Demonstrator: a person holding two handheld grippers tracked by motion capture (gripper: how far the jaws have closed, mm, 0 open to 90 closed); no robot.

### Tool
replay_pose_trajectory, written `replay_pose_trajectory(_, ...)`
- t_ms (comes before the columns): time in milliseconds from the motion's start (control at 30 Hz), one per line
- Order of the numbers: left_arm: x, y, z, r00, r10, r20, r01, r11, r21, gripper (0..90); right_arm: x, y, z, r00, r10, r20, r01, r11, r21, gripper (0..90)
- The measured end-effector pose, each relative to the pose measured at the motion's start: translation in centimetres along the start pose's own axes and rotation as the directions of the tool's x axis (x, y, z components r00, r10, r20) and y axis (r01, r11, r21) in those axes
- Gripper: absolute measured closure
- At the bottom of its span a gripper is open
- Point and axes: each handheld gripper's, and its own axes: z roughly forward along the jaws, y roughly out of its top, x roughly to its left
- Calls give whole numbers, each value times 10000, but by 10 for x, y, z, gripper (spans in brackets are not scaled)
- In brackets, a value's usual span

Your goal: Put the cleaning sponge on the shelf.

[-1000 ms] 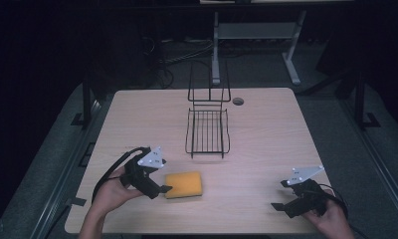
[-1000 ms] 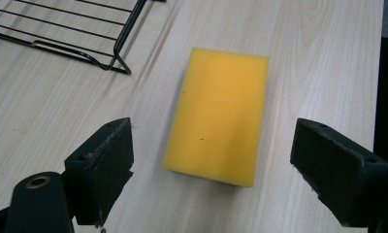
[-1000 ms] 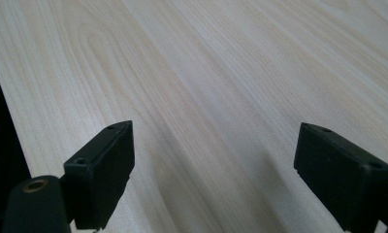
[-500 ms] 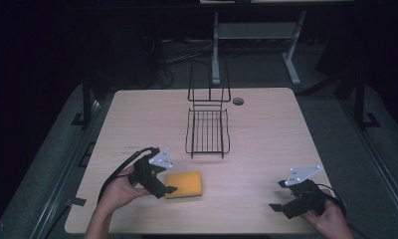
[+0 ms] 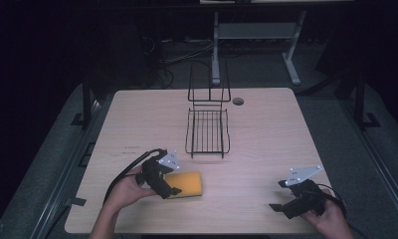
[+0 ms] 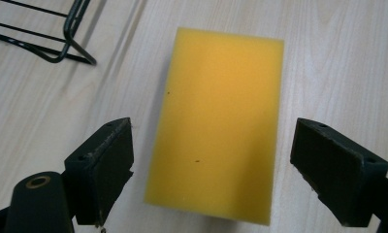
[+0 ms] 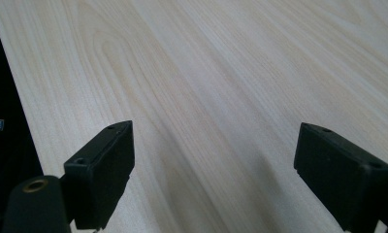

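Note:
A yellow sponge (image 5: 188, 184) lies flat on the wooden table (image 5: 266, 134), near its front left. In the left gripper view the sponge (image 6: 220, 121) runs lengthwise away from the camera. My left gripper (image 5: 168, 185) is open at the sponge's left end, and its jaws straddle the near end (image 6: 212, 165) without touching it. At the front right, my right gripper (image 5: 278, 207) is held open just above bare wood (image 7: 211, 160), nothing between its jaws.
A black wire rack (image 5: 208, 130) stands at the table's middle, behind the sponge; one corner of the rack (image 6: 61, 46) shows in the left gripper view. A round cable hole (image 5: 238, 101) sits near the far edge. The table's front edge runs close by both hands.
My left gripper has slid right, onto the sponge's left end, so its jaws now flank it. The right gripper has barely moved.

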Motion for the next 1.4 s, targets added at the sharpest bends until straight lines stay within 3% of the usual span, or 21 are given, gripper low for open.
replay_pose_trajectory(1400,0,3,24,9992,243,328,-259,9985,479,150,2,1,0,9999,-96,-91,97,9999,70,141)
